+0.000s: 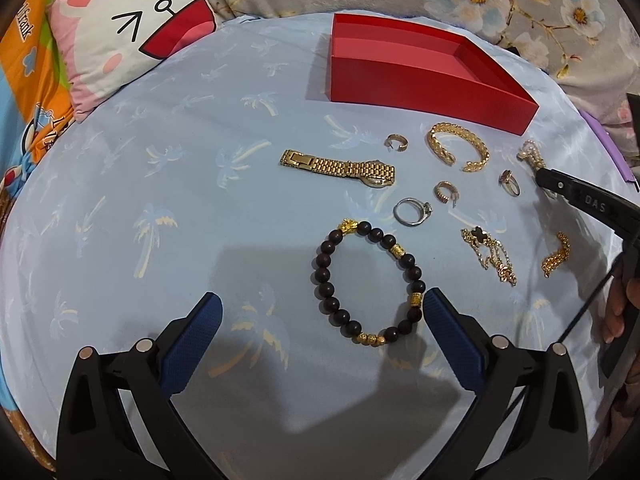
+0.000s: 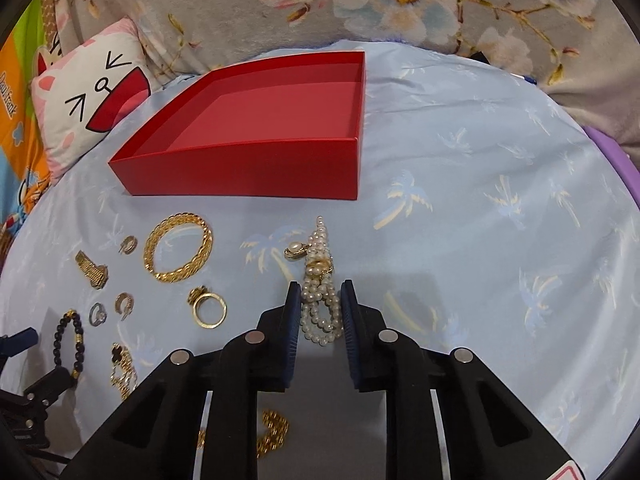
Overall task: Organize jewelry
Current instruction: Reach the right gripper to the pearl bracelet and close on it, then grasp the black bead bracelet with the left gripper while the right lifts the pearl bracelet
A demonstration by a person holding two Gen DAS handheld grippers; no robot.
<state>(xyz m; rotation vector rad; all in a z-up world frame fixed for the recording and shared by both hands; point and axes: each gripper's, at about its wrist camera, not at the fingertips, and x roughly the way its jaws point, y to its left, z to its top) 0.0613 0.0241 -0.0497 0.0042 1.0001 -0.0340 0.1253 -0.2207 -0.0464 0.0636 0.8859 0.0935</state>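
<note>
Near the red box [image 2: 256,176]: pearl bracelet [image 2: 320,304] lies just in front of its right corner, on the bed.
Right fingers [image 2: 292,320]: mine, narrowed around the pearls, both pads beside the strands; firm contact I cannot confirm.
Left fingers [image 1: 208,320]: wide apart, holding nothing, beside the bead bracelet [image 1: 370,284].
Progress: box interior bare; every piece still outside, so sorting is barely begun.
Axis: pearl strands run lengthwise toward the box.
</note>
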